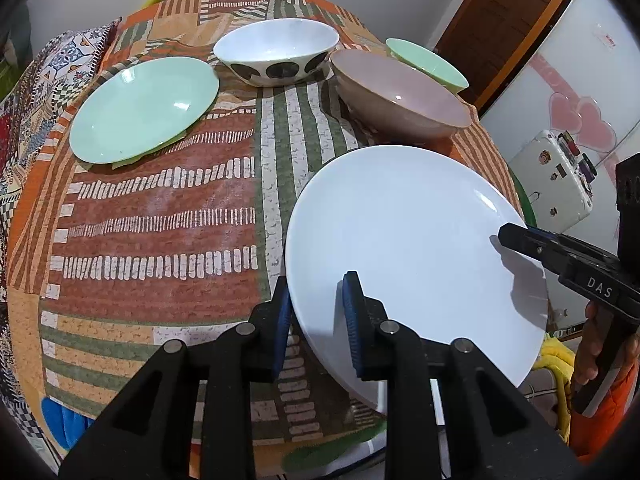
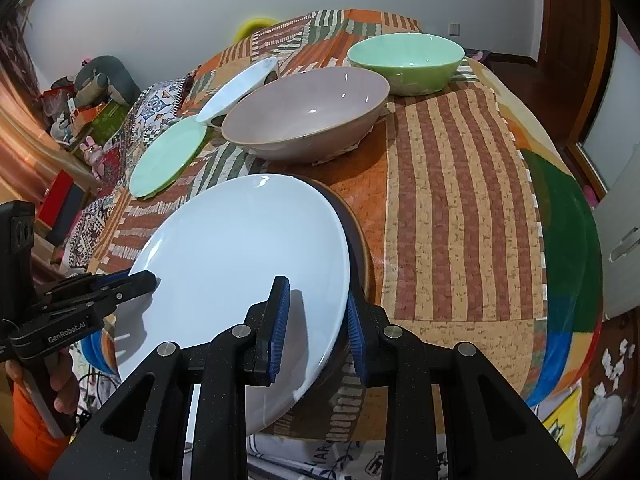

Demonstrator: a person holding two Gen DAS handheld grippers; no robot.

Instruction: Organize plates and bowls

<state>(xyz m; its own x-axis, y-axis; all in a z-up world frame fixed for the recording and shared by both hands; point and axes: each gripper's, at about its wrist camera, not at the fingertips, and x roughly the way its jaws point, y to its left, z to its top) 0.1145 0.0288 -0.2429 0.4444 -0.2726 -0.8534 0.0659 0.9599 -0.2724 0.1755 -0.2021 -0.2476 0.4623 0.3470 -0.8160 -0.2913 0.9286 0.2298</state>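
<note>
The work surface is a table (image 1: 160,216) covered by a patchwork cloth in orange, brown and green stripes. White walls and a wooden door (image 1: 500,12) bound the room. The white plate (image 1: 408,240) sits at the near edge, tilted above a dark plate (image 2: 356,240). The left gripper (image 1: 316,316) and right gripper (image 2: 318,320) each clamp its rim between blue pads. Behind stand a mint plate (image 1: 140,108), a spotted bowl (image 1: 276,54), a pinkish bowl (image 1: 400,92) and a green bowl (image 2: 404,62).
</note>
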